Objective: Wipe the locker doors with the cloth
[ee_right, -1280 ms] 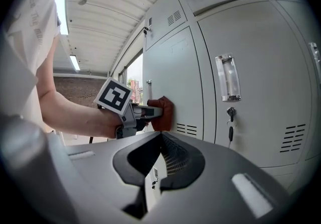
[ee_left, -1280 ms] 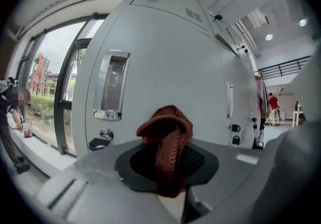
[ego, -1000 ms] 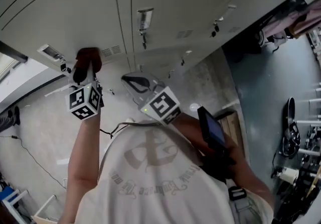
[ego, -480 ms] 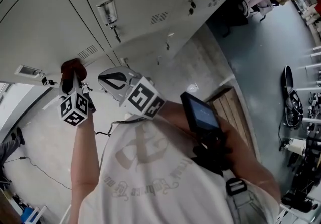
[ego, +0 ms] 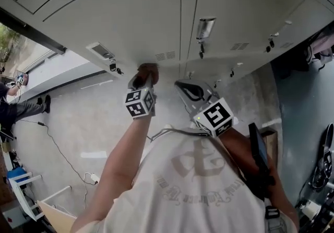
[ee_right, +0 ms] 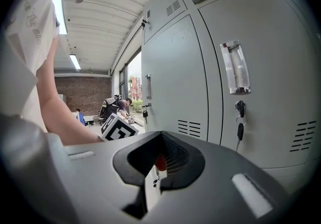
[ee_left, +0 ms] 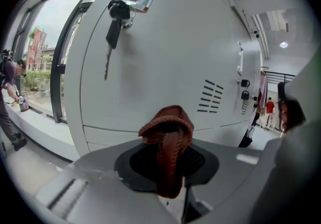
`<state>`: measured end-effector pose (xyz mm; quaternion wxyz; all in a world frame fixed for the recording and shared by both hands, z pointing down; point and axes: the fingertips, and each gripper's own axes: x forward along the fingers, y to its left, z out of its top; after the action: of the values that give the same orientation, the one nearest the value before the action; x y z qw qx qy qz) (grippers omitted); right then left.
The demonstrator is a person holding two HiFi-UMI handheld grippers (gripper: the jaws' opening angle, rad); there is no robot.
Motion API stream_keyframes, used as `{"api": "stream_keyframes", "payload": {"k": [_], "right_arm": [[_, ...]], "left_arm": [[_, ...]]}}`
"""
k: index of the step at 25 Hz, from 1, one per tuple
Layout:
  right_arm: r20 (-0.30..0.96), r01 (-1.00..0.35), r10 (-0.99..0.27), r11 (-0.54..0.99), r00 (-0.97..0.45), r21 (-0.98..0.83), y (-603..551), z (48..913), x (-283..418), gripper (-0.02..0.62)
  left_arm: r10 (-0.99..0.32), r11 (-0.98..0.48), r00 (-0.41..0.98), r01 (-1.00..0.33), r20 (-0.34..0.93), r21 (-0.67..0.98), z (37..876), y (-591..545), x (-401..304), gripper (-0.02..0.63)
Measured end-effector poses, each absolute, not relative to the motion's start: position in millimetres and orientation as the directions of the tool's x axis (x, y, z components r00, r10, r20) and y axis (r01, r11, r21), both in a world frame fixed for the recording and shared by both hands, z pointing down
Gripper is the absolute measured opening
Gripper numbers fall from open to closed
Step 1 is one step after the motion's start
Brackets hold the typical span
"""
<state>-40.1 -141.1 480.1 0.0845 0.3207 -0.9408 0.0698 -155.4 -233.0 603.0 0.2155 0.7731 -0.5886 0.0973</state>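
Left tool (ee_left: pixel 169 168) pinches the reddish cloth (ee_left: pixel 167 125) close to a grey locker door (ee_left: pixel 170 52), right tool (ee_right: pixel 158 162) pressed together and empty; most wiping seemingly remains.

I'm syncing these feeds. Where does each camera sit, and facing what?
Head view: on the head, looking down at lockers, torso, left gripper, right gripper.
Left gripper view: on the left gripper, facing a locker door past jaws shut on the cloth.
Right gripper view: on the right gripper, jaws together, facing lockers; arm shows.
Head and right gripper views share the left gripper's marker cube.
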Motion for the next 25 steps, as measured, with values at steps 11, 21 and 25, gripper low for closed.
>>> {"api": "stream_keyframes", "payload": {"k": [11,21,25], "right_arm": [[0.2,-0.624,-0.601,0.776,-0.774,-0.085,-139.8,479.8,-34.7,0.008],[0.181,-0.597,-0.578,0.798,-0.796,-0.078,-137.2,474.5,-46.9,0.008],[0.178,-0.583,-0.564,0.81,-0.806,-0.071,-135.3,473.3,-51.5,0.008]], "left_arm": [[-0.894,-0.066,0.143,-0.98,0.424,0.19,613.4,-225.3,-201.5,0.091],[-0.955,-0.101,0.139,-0.983,0.262,0.155,533.5,-224.4,-193.5,0.087],[-0.968,-0.106,0.144,-0.977,0.207,0.183,501.5,-225.9,-185.5,0.087]]}}
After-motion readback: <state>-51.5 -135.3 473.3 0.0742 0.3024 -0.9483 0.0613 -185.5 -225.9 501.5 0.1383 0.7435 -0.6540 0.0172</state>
